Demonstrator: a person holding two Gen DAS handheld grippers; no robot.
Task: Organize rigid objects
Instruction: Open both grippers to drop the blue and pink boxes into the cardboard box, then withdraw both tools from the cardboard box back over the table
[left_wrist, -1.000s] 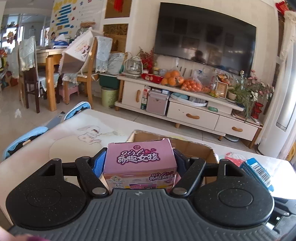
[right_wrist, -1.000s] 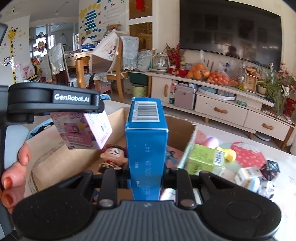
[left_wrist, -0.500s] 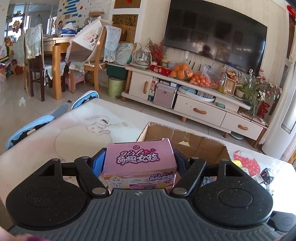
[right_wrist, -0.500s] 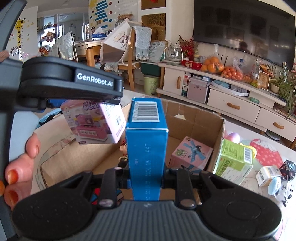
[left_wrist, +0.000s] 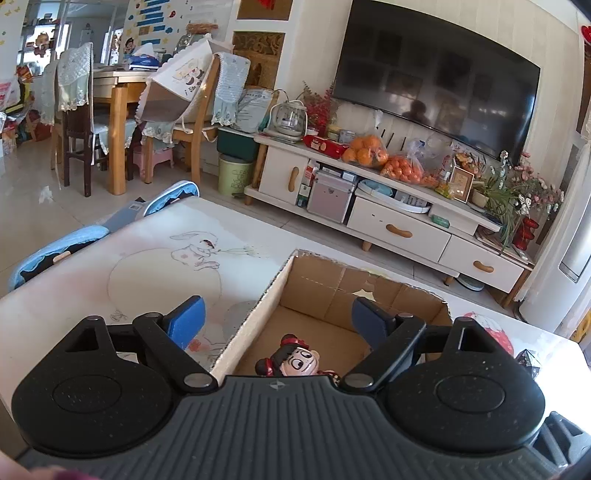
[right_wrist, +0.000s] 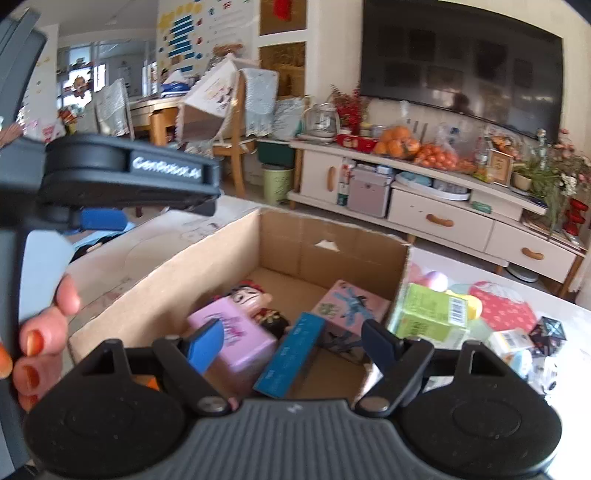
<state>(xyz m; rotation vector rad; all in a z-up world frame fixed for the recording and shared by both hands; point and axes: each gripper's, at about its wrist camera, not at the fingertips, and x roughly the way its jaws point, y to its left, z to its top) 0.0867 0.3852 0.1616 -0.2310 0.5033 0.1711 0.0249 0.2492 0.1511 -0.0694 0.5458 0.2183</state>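
Both claws spread wide, nothing held: left gripper (left_wrist: 277, 319), right gripper (right_wrist: 291, 338). Inside open brown cardboard box (right_wrist: 332, 236): pink rectangular carton (right_wrist: 240, 339), long blue carton (right_wrist: 291, 354) lying flat with long axis running near to far, pink printed box (right_wrist: 351, 304) at right, red-capped cartoon figurine (right_wrist: 255, 299) behind. Outside, just right of box wall: green rectangular carton (right_wrist: 432, 317), nearer right gripper, lying right of that claw; small items beyond. Left wrist view shows only figurine (left_wrist: 295, 360) and bare box floor; right wrist view alone shows cartons and remaining clutter.
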